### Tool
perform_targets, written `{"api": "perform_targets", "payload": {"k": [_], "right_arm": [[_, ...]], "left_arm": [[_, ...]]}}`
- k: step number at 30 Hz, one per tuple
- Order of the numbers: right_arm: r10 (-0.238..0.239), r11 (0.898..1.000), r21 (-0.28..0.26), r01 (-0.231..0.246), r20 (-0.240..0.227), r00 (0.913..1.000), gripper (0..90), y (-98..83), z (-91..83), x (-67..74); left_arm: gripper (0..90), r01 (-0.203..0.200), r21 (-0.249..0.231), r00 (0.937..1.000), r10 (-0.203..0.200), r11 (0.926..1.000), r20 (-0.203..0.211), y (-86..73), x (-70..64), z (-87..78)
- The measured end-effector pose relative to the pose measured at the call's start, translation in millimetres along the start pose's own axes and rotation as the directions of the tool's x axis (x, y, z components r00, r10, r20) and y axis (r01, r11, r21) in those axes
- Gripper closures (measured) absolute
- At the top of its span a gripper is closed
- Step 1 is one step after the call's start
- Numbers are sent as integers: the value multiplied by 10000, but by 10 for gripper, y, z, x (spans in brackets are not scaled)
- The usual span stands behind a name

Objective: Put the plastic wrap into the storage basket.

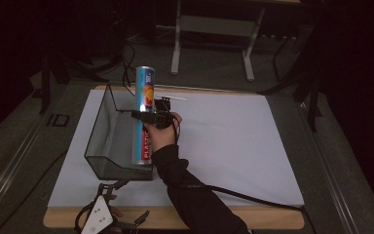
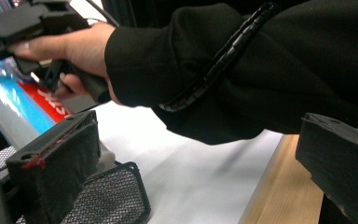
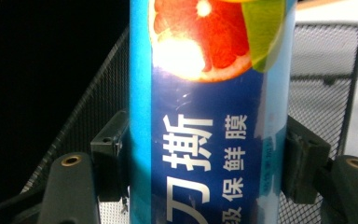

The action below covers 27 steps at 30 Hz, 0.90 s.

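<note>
At the table's near edge, towards its left corner, the left gripper (image 1: 108,210) waits with its jaws wide and nothing between them; further in, the mesh basket (image 1: 100,129) sits along the left edge of the white sheet (image 1: 233,146); over the basket's right side the right gripper (image 1: 152,115) holds the tall blue tube (image 1: 144,114) upright, jaws clamped on its sides. The step looks like lowering the tube into the basket; next it needs a straight descent inside the rim, then release.
</note>
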State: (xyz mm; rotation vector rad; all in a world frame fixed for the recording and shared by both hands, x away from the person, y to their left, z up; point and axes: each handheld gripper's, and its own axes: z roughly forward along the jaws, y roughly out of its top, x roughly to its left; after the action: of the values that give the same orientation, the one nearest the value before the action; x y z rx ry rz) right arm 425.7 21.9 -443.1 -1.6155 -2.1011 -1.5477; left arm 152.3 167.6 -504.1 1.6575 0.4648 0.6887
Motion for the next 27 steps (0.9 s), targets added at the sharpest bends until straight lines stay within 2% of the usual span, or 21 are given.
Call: {"api": "perform_targets", "payload": {"k": [3,6,11,17,27], "right_arm": [[-195,9996,223,191,184,9996,318,-66,69,-8],[-129,9989,462,111,371,9992,318,-138,129,-31],[-525,9955,827,455,836,9951,317,-212,196,-26],[-165,9948,1018,61,1017,9947,315,-212,204,-69],[-661,9866,1572,426,1473,9869,295,-207,271,-54]], "left_arm": [[5,-4,-19,10000,4,10000,18,2,-1,0],[5,-19,1,10000,19,10000,35,1,-3,3],[5,-15,-31,10000,15,10000,34,2,-4,-1],[5,-30,-1,10000,30,10000,43,1,-3,2],[5,-21,-5,10000,21,10000,61,2,-1,6]]}}
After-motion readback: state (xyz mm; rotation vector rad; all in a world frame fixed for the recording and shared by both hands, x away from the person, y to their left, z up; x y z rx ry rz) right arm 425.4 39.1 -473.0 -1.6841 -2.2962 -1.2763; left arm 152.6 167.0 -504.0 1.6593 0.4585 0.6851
